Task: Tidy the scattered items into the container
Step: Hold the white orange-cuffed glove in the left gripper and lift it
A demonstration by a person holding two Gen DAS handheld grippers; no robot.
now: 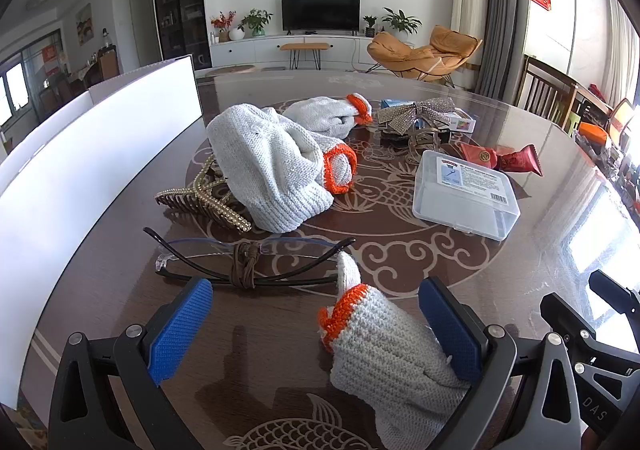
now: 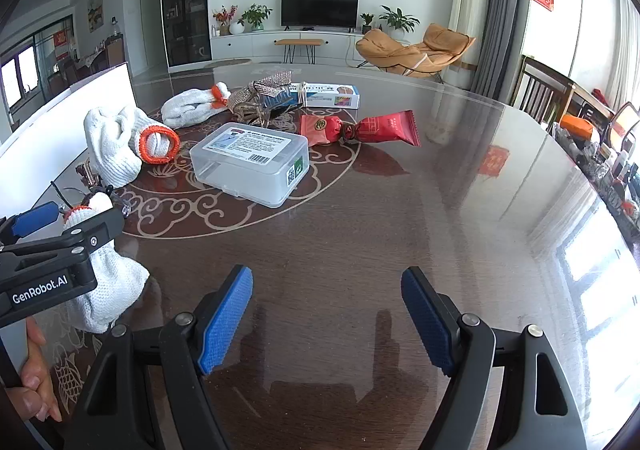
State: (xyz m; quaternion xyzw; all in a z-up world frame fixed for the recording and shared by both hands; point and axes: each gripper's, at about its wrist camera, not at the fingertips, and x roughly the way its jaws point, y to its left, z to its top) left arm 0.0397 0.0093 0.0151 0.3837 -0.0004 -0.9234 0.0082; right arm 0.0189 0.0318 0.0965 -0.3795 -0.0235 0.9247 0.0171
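Left gripper point(image 1: 316, 326): your jaws stand wide apart around the nearest knit glove point(image 1: 384, 350), which lies on the table point(image 1: 540, 210) against the right pad point(image 1: 452, 330); the left pad is well clear of it, so nothing is clamped yet. You look lined up to close on the cuff end.

Right gripper point(image 2: 328, 318): your jaws are spread and hold nothing, hovering over a bare stretch of tabletop (judged to be waiting its turn while the left one works).

Container point(image 1: 100, 154): the white box wall rises along the left side of the table, near the glove you are bracketing, a short carry to your left. Its inside is not visible.

Glove, looks: grey-white chunky knit with an orange cuff, limp and crumpled, one finger sticking up; it should squash easily between the pads.

Other gloves: a second rolled glove point(image 1: 276, 166) sits mid-table, a third point(image 1: 324, 116) farther back, both with the same orange trim.

Remaining scatter: glasses point(image 1: 240, 262) tied with cord just ahead of your left pads, a beaded hair claw point(image 1: 204, 198) beside the rolled glove, a clear plastic case point(image 1: 464, 194), a red wrapped packet point(image 1: 504, 158), a sparkly bow point(image 1: 416, 112).

Progress: judged early, since most items remain out on the table.
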